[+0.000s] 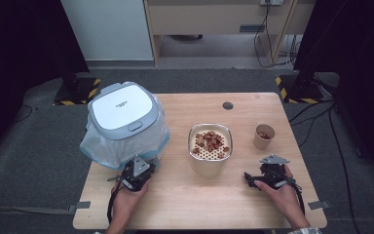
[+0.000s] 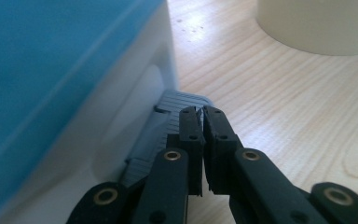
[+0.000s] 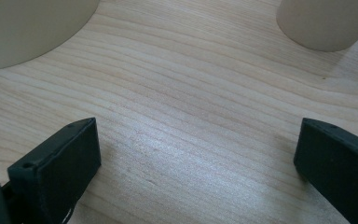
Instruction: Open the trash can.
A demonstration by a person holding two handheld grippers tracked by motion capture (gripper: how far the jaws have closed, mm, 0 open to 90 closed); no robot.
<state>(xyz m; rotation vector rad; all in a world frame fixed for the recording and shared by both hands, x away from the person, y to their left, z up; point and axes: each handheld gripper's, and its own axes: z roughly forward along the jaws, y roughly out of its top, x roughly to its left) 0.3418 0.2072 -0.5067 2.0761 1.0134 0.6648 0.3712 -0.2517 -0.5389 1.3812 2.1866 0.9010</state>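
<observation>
Left hand (image 1: 126, 195) comes in from the bottom edge, forearm angled slightly right, holding the left gripper (image 1: 137, 171) low and pointing forward; in the left gripper view (image 2: 201, 114) its jaws are pressed together with no visible gap. Right hand (image 1: 280, 191) comes in from the bottom right, forearm angled up-left, wrapped around the right gripper (image 1: 269, 171) with its grey plate on top. In the right gripper view (image 3: 196, 154) its jaws stand wide apart, nothing between them.
</observation>
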